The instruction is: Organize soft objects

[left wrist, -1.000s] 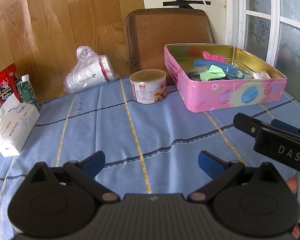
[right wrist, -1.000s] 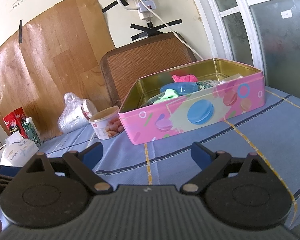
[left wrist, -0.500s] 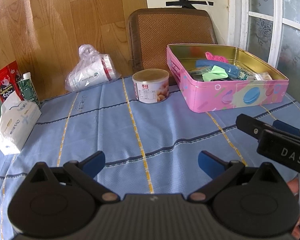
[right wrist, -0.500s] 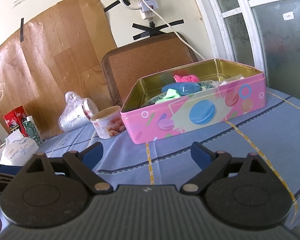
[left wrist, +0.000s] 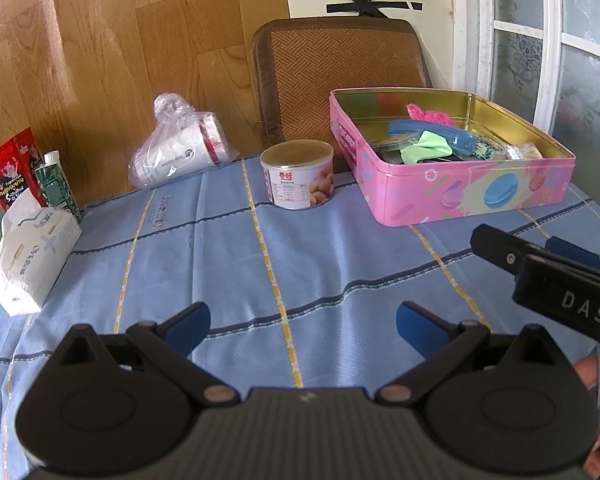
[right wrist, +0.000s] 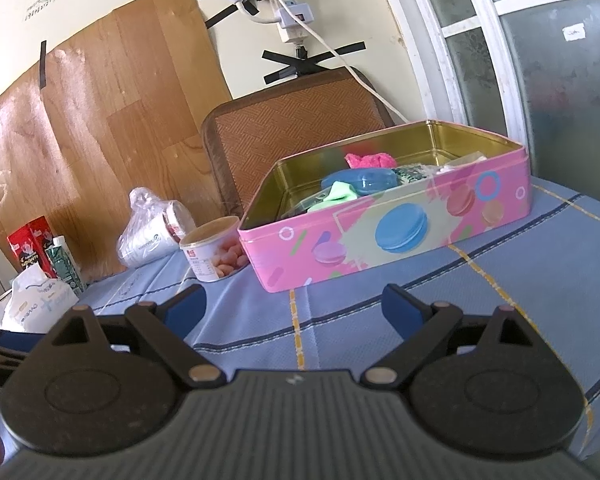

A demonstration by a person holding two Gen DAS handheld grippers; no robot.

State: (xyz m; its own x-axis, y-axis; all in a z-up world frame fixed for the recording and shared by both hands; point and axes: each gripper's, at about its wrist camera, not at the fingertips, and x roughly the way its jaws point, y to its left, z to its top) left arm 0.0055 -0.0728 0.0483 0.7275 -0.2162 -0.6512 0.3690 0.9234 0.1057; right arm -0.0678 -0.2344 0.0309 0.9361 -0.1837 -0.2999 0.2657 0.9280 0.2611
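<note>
A pink tin box point(left wrist: 472, 188) point(right wrist: 388, 236) stands open at the back right of the blue tablecloth. Inside lie a pink cloth point(left wrist: 428, 114) point(right wrist: 370, 159), a light green cloth point(left wrist: 426, 146) point(right wrist: 340, 194), a blue case point(left wrist: 432, 130) point(right wrist: 360, 179) and other small items. My left gripper point(left wrist: 302, 326) hangs open over the cloth, well short of the box, nothing between its fingers. My right gripper point(right wrist: 294, 308) is open too, empty, just in front of the box. The right gripper's body point(left wrist: 556, 280) shows at the right edge of the left wrist view.
A round can point(left wrist: 298, 180) point(right wrist: 214, 250) sits left of the box. A bagged stack of paper cups point(left wrist: 176, 152) point(right wrist: 150, 232) lies behind it. A tissue pack point(left wrist: 32, 256) point(right wrist: 36, 302), a green carton point(left wrist: 56, 182) and a red packet point(left wrist: 10, 168) stand at the left. A chair back point(left wrist: 340, 76) rises behind the table.
Both grippers have drifted slightly back and up from the box, so the view widens a little. Both stay open and empty. Nothing on the table moved.
</note>
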